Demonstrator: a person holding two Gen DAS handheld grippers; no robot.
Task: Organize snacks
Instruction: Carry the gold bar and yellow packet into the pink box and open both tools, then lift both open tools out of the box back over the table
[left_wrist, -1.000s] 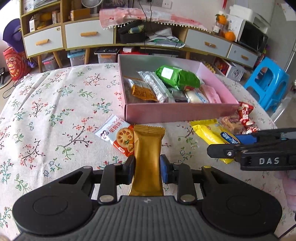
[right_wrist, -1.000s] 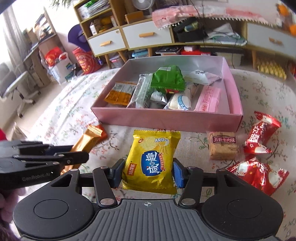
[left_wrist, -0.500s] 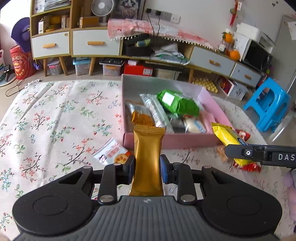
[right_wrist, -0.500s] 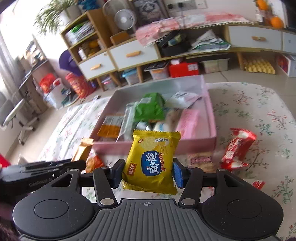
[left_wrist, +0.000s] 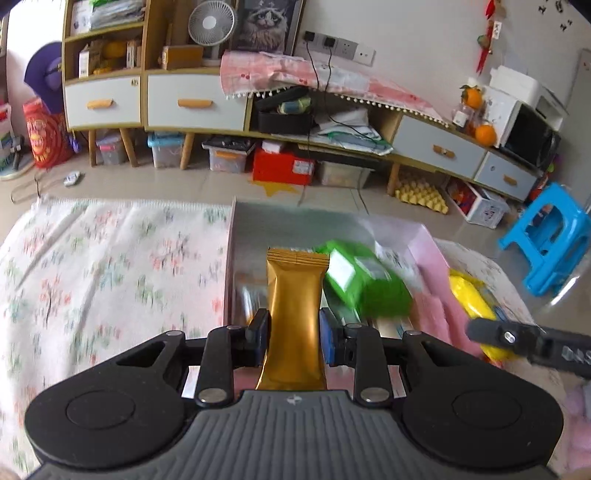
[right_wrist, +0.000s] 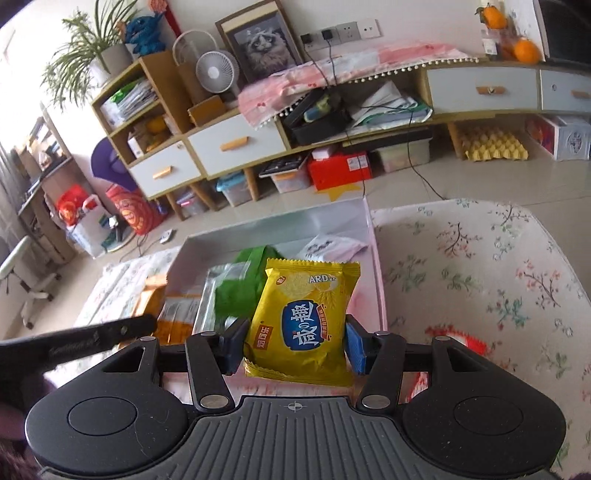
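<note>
My left gripper (left_wrist: 293, 341) is shut on a slim gold snack bar (left_wrist: 295, 314) and holds it over the near left part of the pink box (left_wrist: 430, 258). My right gripper (right_wrist: 293, 349) is shut on a yellow cracker packet (right_wrist: 303, 321) above the box's near right side (right_wrist: 378, 280). Inside the box lie a green packet (left_wrist: 365, 284), an orange packet (right_wrist: 173, 314), a clear wrapped pack and a white pouch (right_wrist: 332, 247). The yellow packet (left_wrist: 471, 299) and right gripper finger (left_wrist: 517, 338) show at the right of the left wrist view.
The box sits on a table under a floral cloth (left_wrist: 92, 266). A red wrapped snack (right_wrist: 465, 339) lies on the cloth right of the box. Beyond the table are a low sideboard (left_wrist: 207, 99) with drawers, storage bins on the floor and a blue stool (left_wrist: 550, 236).
Both grippers have lifted off the cloth with their snacks and travelled forward, from in front of the box to above it. The box's front wall has passed under them.
</note>
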